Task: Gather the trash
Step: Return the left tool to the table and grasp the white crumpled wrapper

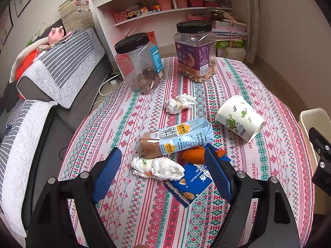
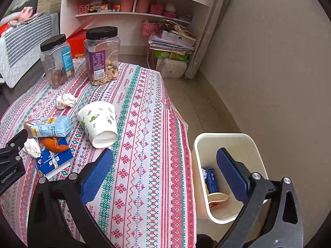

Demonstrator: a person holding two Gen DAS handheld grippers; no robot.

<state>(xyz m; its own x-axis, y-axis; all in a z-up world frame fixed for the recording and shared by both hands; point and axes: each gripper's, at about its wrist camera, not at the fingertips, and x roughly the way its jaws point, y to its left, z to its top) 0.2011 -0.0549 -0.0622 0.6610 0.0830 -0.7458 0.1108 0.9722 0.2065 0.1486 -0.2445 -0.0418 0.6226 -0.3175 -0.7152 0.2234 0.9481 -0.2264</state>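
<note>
Both my claws, left claw (image 1: pixel 163 165) and right claw (image 2: pixel 165 171), are gaping empty; bin (image 2: pixel 256 144) is holding some trash, while tissue (image 1: pixel 157 168), carton (image 1: pixel 178 138), cup (image 1: pixel 238 117) are lying left of it.

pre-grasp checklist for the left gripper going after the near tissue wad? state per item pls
1. Left gripper open: ok, the jaws stand wide with nothing between the pads.
2. Crumpled tissue lined up: ok, it lies between the two fingers in the left wrist view.
3. Tissue free of neighbours: not ok, it overlaps the blue biscuit box and lies close to the milk carton.
4. Orange peel out of the closing path: cannot tell, it sits right at the right-hand finger.
5. Trash bin ready: ok, open top beside the table, some trash inside.
6. Right gripper out of the way: ok, open and empty by the bin.
</note>
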